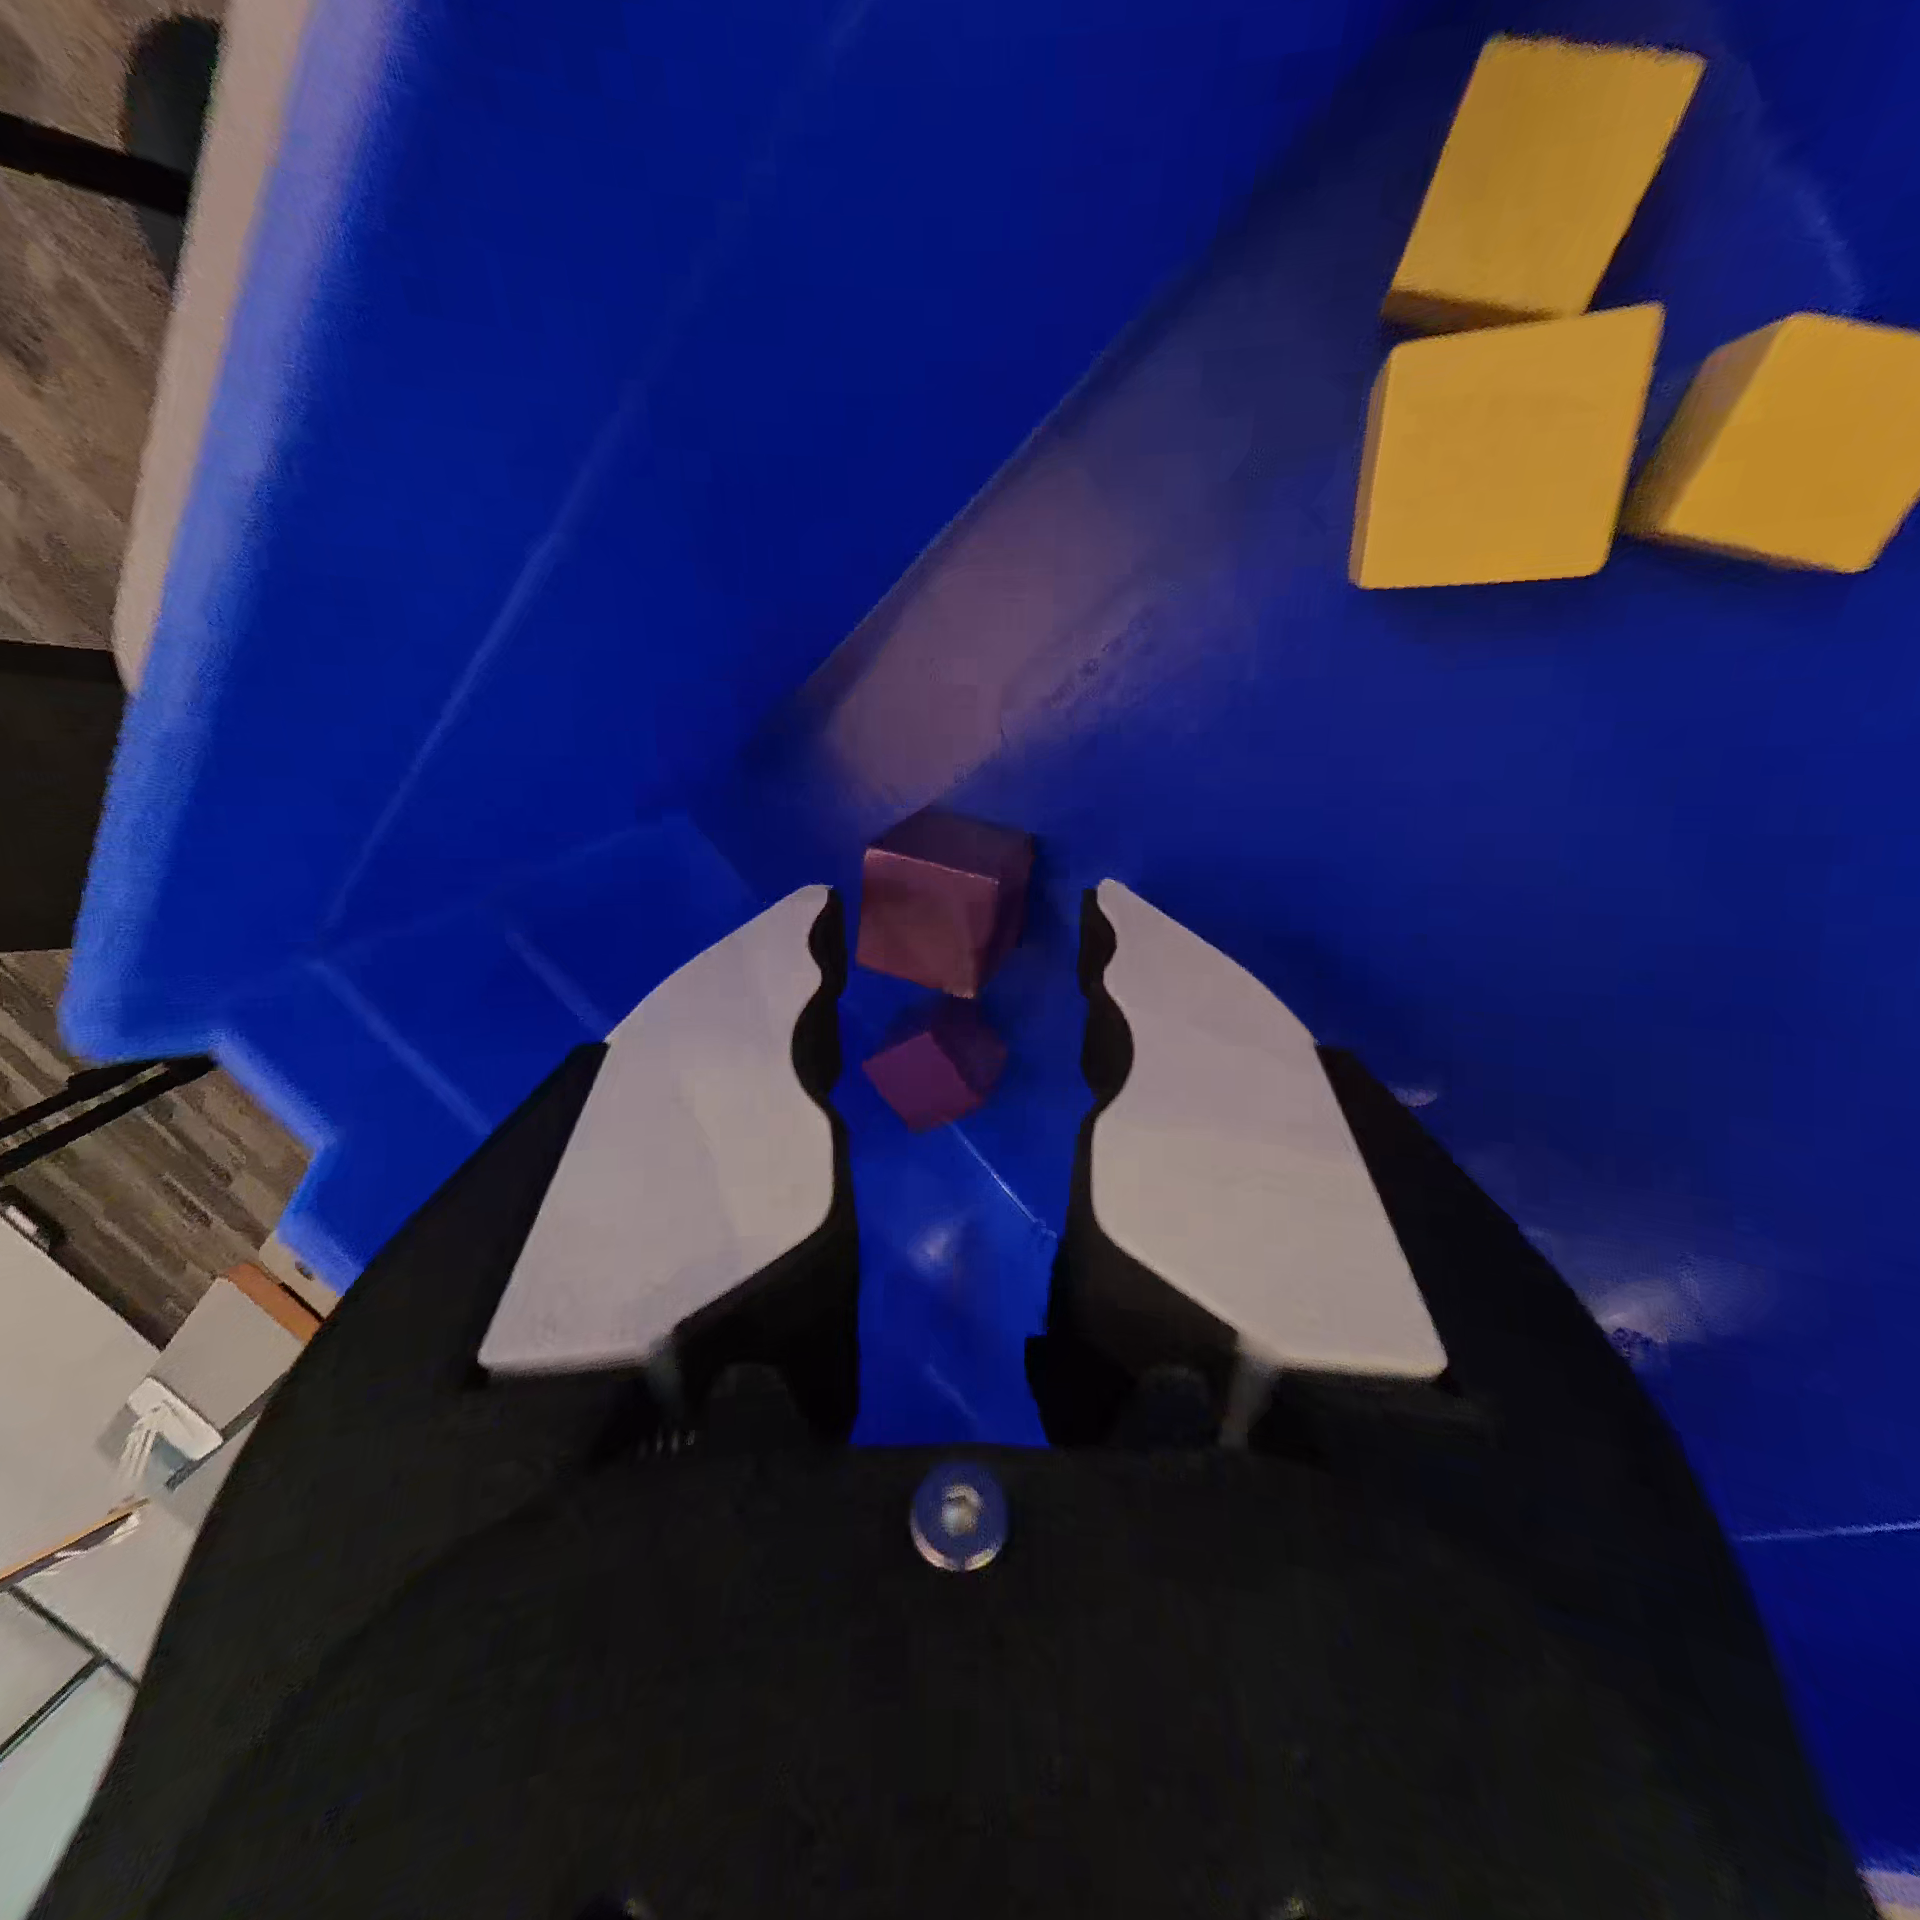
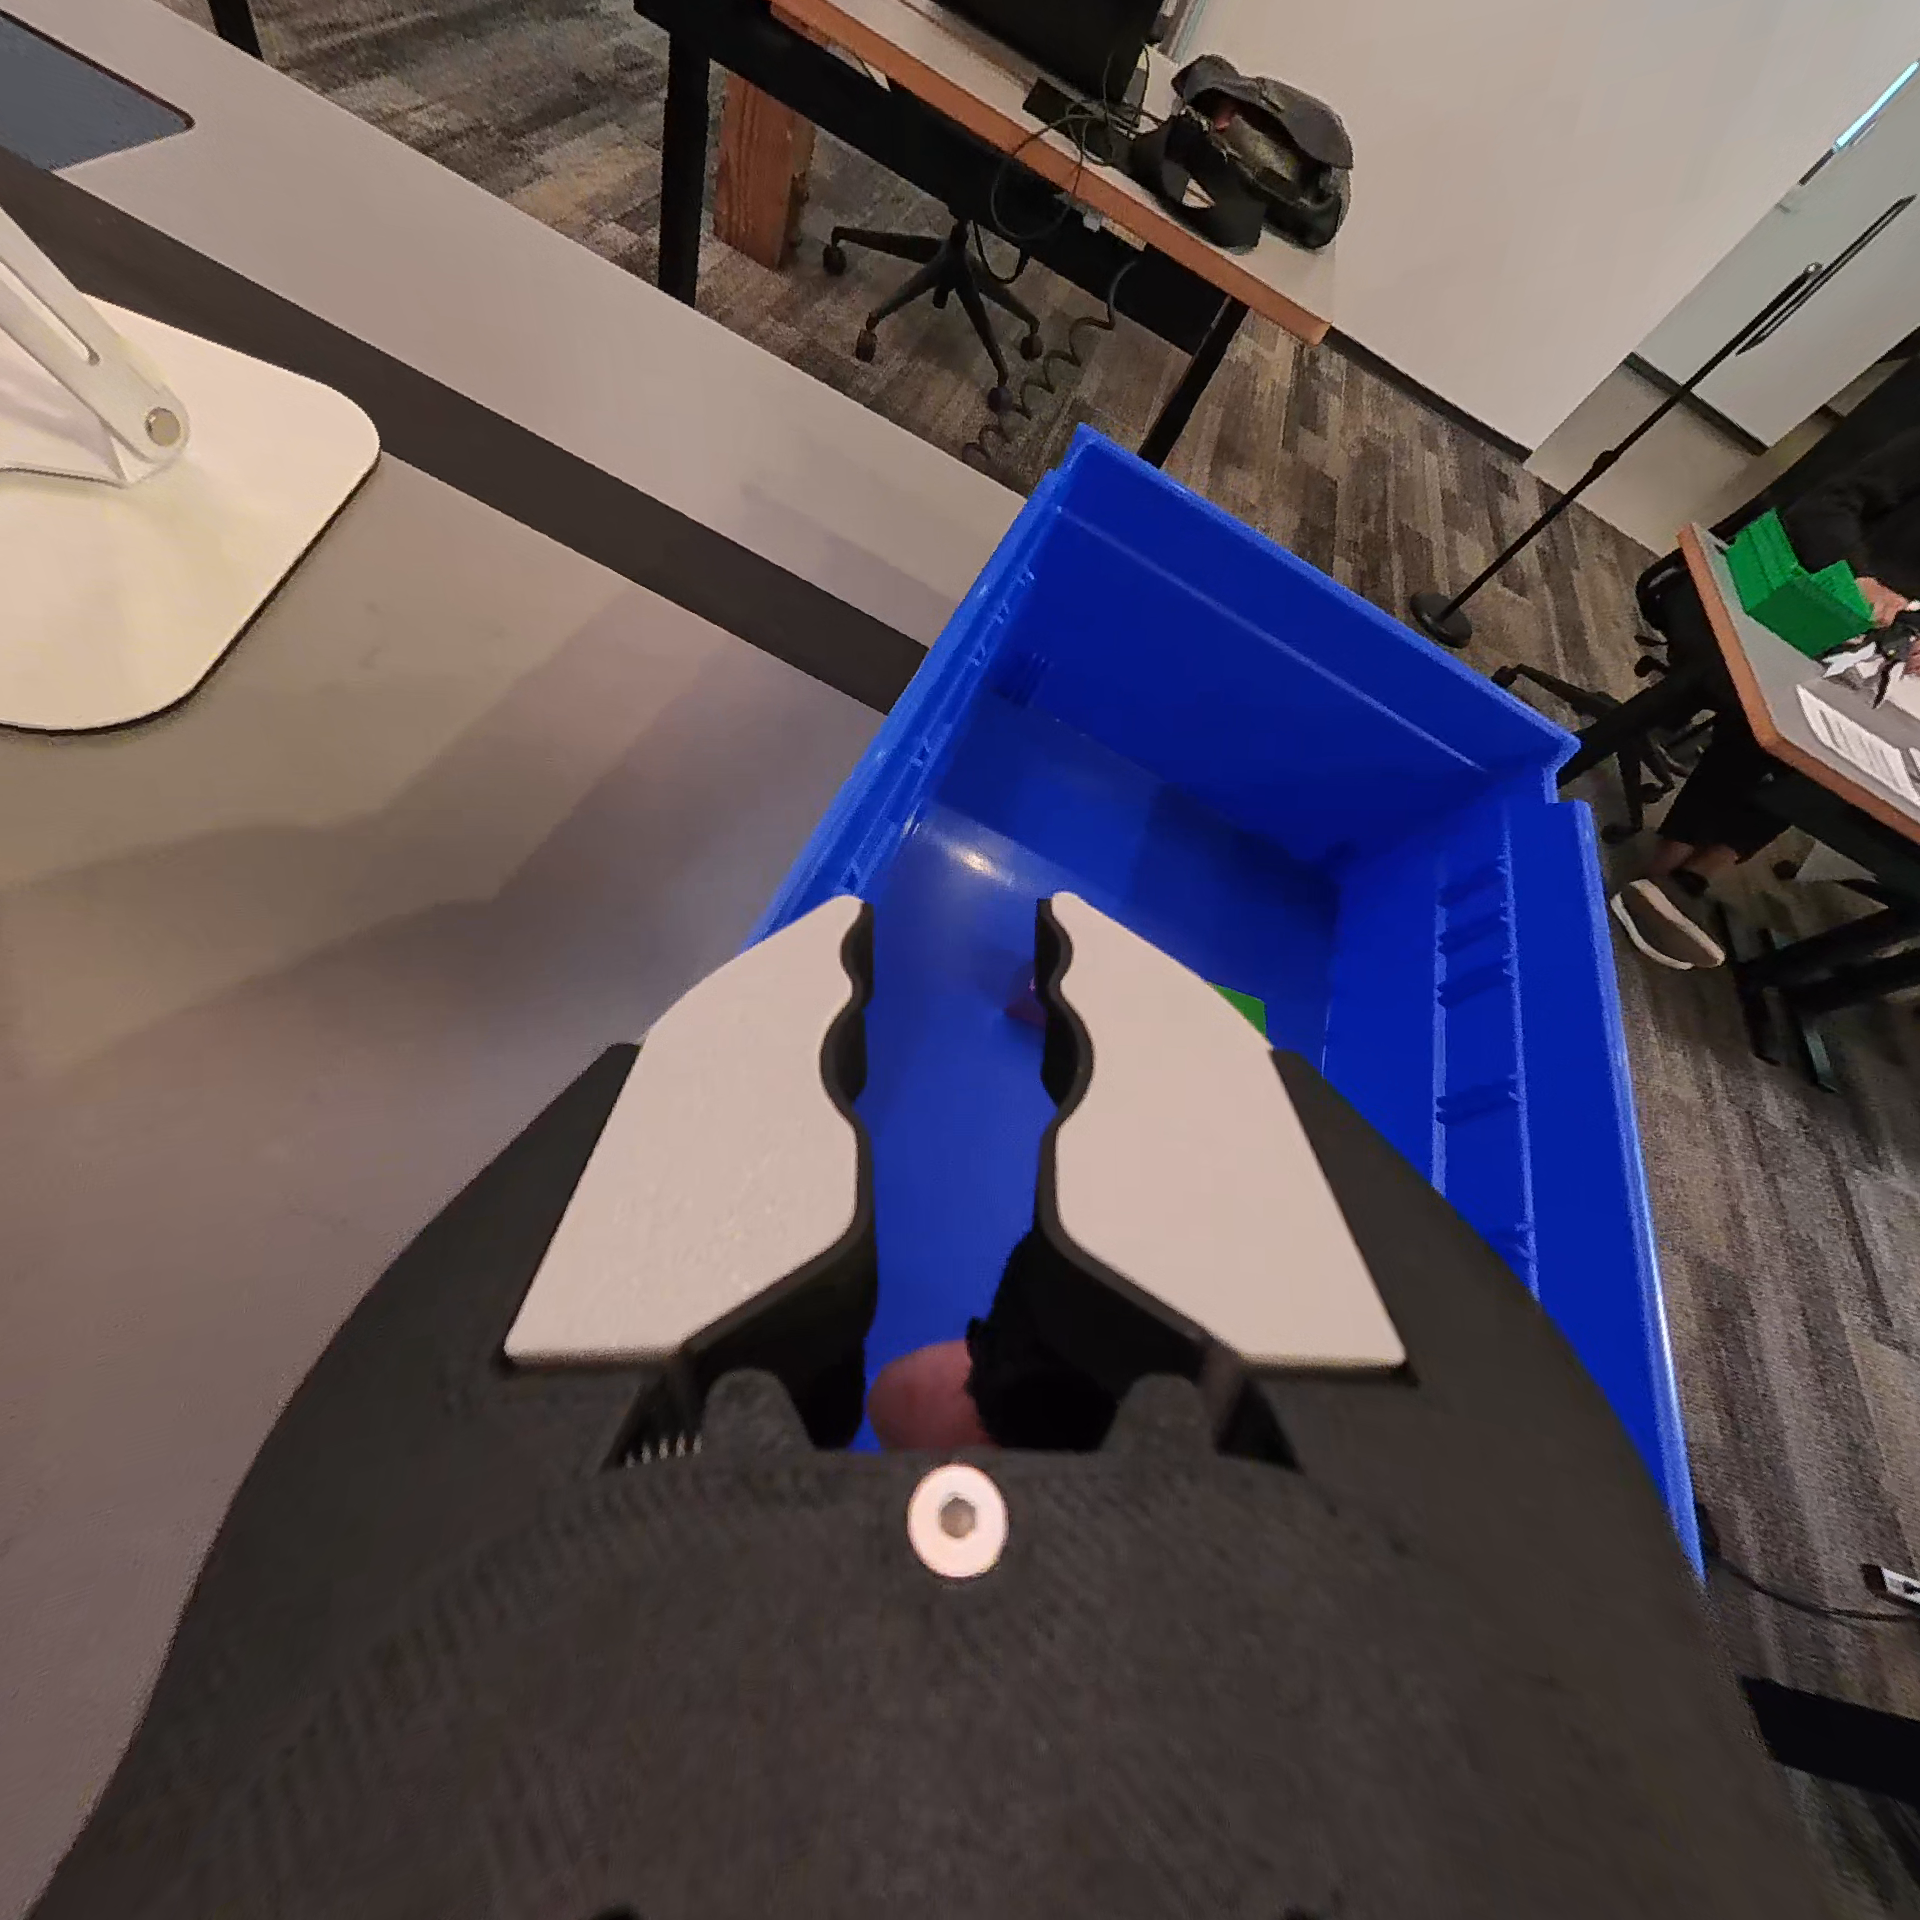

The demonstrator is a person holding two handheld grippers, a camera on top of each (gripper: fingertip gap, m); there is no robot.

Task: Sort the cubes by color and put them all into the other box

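Sitting loose between my spread left tongs, a purple cube lies in the blue box beyond a second purple cube, three yellow cubes well apart, while my right tongs hang parted and bare over another blue box on the bench.

Open-plan office, grey patterned carpet, wood-edged desks on black legs, rolling chair, white monitor stand, person seated at far desk
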